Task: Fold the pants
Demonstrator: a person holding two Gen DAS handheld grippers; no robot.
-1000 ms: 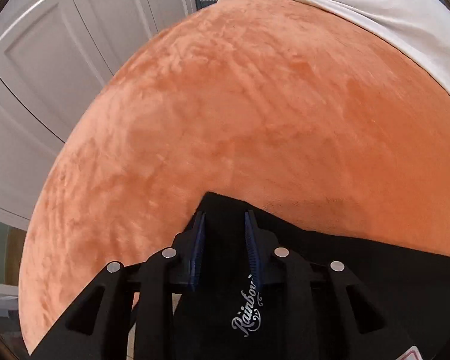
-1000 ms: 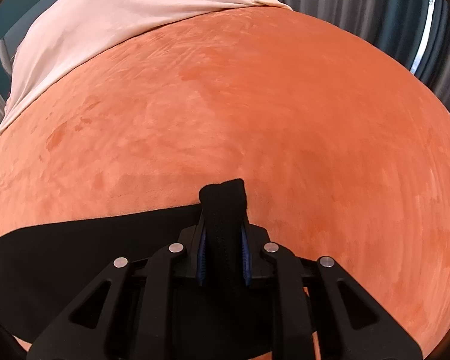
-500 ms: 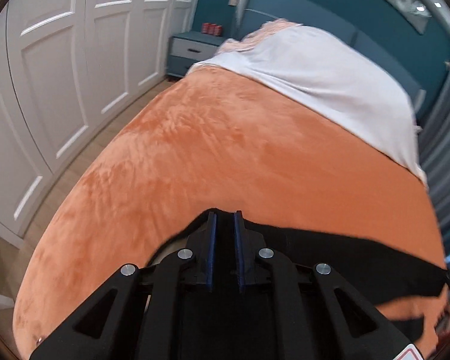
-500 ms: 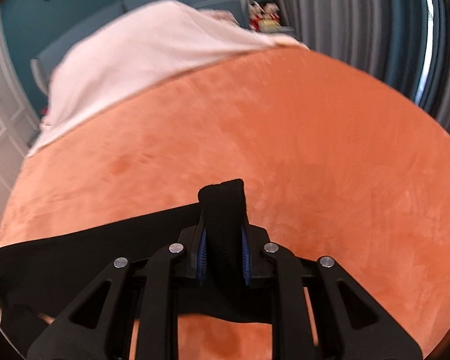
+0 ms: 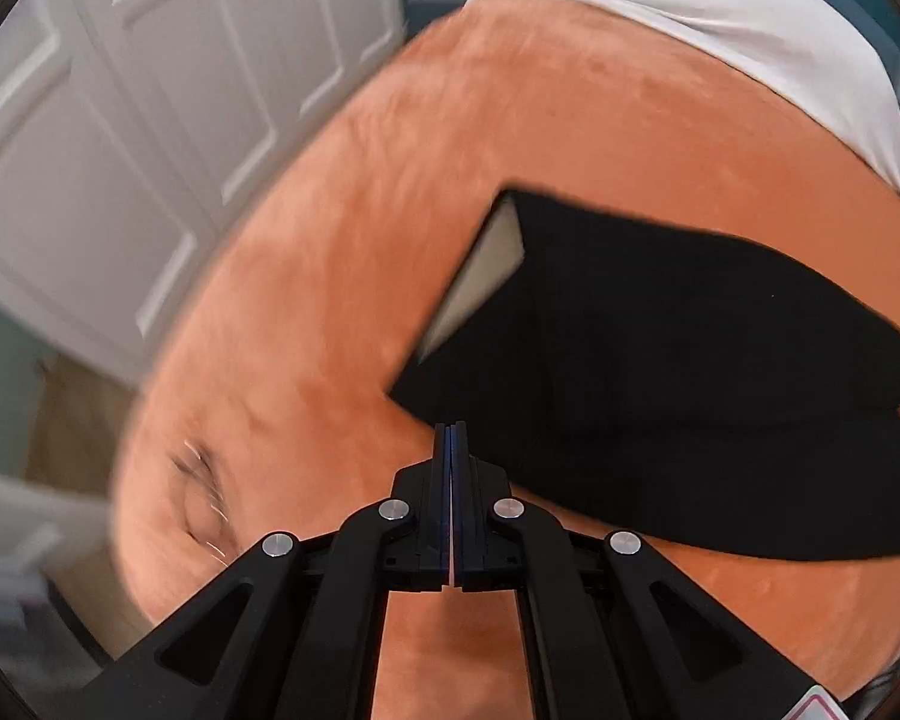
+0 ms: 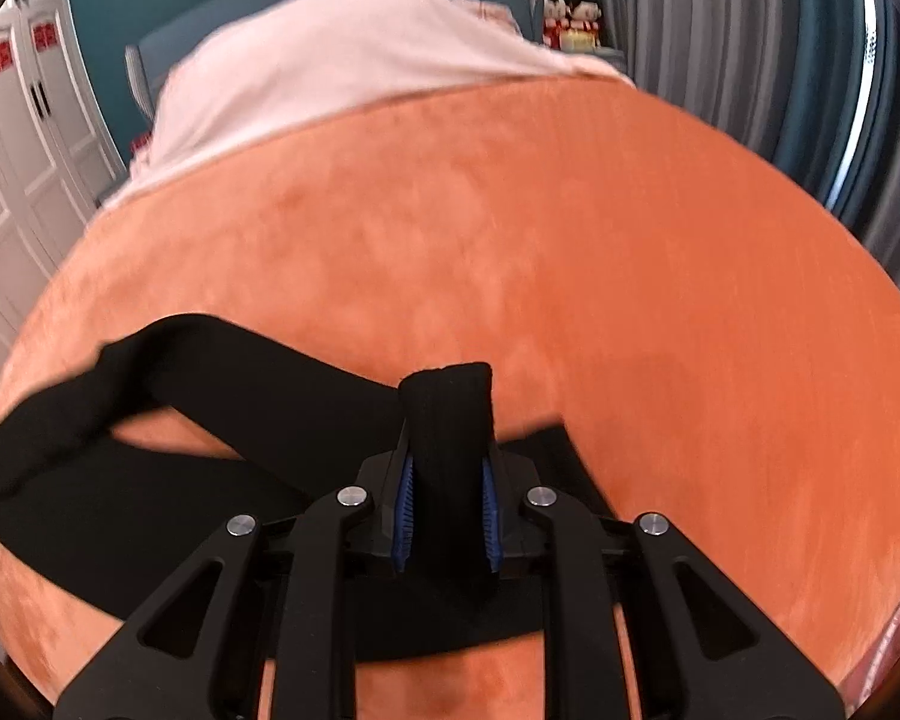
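From my left wrist: my left gripper [image 5: 452,438] is pressed fully closed with nothing between its pads, over the near edge of the orange blanket [image 5: 342,276]. The pants [image 5: 660,360] lie ahead and to the right on the blanket as a broad black slab, with a pale lining patch at the far left corner. I judge that end laid down.

From my right wrist: my right gripper [image 6: 448,420] is clamped on a bunched end of the pants, which sticks up past the pads. From there the cloth trails left in a loose, twisted band, part lifted off the blanket. So one end is placed, mine is not; I'd say the fold is unfinished
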